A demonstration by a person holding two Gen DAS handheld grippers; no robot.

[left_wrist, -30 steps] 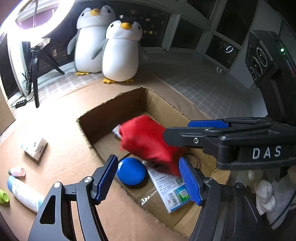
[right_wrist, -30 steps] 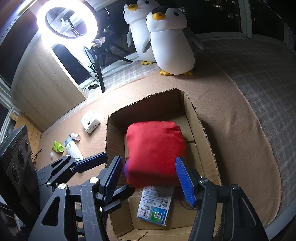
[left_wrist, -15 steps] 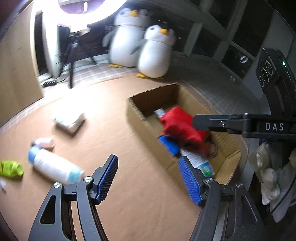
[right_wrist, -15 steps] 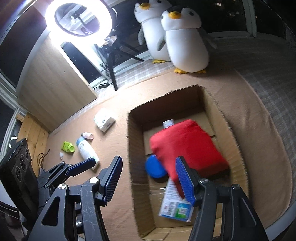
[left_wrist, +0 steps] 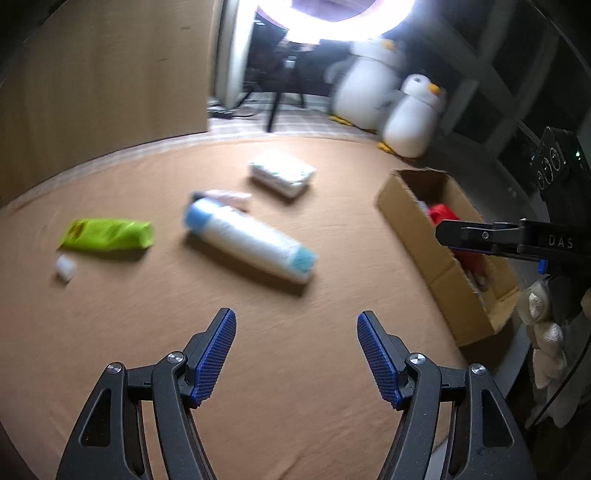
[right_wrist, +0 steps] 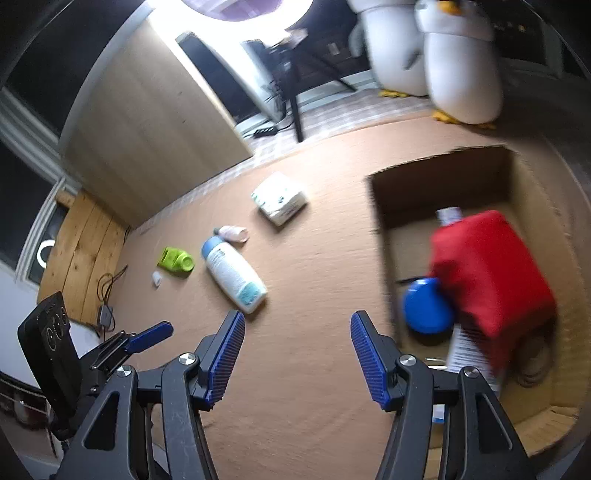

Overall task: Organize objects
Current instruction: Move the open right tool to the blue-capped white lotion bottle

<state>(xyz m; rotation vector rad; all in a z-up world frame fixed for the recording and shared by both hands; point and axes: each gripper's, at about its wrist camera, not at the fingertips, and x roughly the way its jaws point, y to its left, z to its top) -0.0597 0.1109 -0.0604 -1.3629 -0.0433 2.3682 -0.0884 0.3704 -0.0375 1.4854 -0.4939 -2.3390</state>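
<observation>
Left tongs (left_wrist: 295, 354) spread apart, nothing between the blue pads, hanging over bare tan bench (left_wrist: 155, 332). Right tongs (right_wrist: 297, 354) likewise released and empty, over the same surface just left of the cardboard box (right_wrist: 524, 192).

Taking the white bottle (left_wrist: 251, 240) with the blue cap as the mark: lying on its side straight ahead of the left tongs. Left of the bottle, a lime-green tube (left_wrist: 107, 234), and below that a small white cap (left_wrist: 66, 267). Just behind the bottle's blue end, a small pink item (left_wrist: 229, 195), too blurred to name. Farther behind, a white wrapped pack (left_wrist: 282, 175). Right of the bottle, well apart, the cardboard box, seen here edge-on with only a sliver of red showing inside.

From the right wrist, a look straight down into the box: red cloth bundle (right_wrist: 487, 273) lying inside, a blue round disc (right_wrist: 428, 308) against its left side, a printed white packet (right_wrist: 469, 350) half under it. Also only here: wooden planks (right_wrist: 81, 243) far left of the bottle, plus the left tool low in the corner.

Both views blurred. Two plush penguins (left_wrist: 391, 99) beyond the box, ring light (left_wrist: 332, 18) glaring above.
</observation>
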